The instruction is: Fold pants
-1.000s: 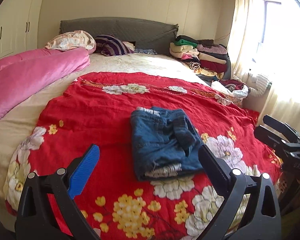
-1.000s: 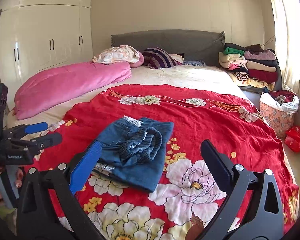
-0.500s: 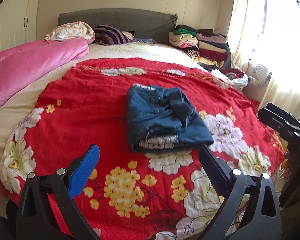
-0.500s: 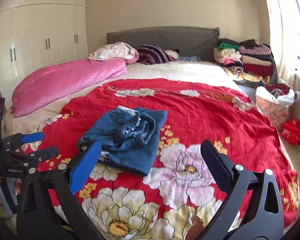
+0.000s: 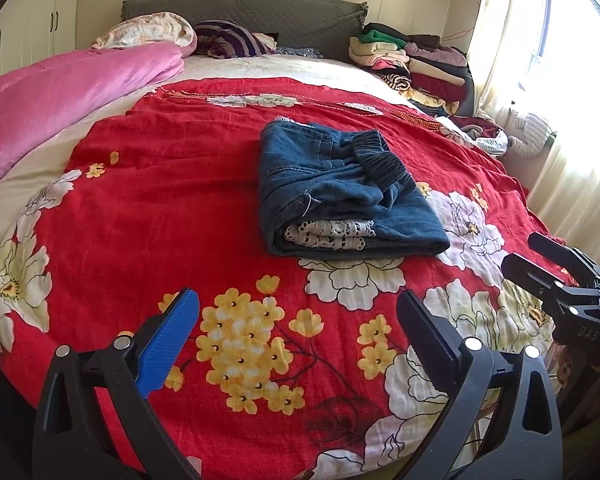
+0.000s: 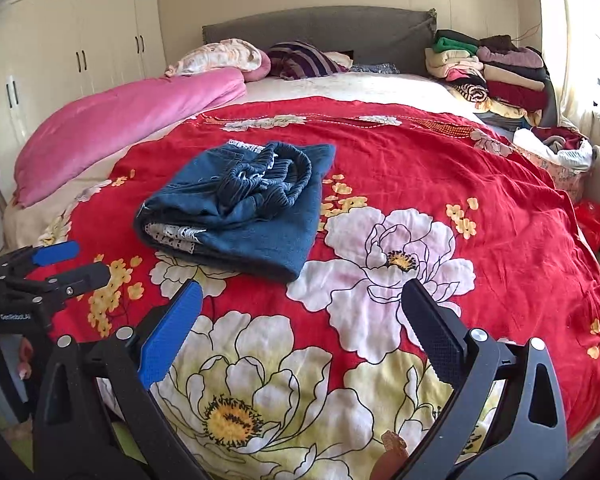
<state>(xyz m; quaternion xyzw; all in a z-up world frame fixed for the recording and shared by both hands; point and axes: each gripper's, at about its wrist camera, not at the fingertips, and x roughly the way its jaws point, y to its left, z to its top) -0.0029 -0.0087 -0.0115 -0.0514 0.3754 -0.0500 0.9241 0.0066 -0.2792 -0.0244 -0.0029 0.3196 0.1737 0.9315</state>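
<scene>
Folded blue denim pants (image 5: 342,196) lie in a compact bundle on a red floral bedspread (image 5: 160,200) in the middle of the bed, white lace trim showing at the near edge. Left claw (image 5: 298,334) and right claw (image 6: 302,326) hover near the bed's foot, both wide open, holding nothing, apart from the pants.

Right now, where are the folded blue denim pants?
The folded blue denim pants lie mid-bed on the red floral blanket, ahead of both open grippers, touching neither.
</scene>
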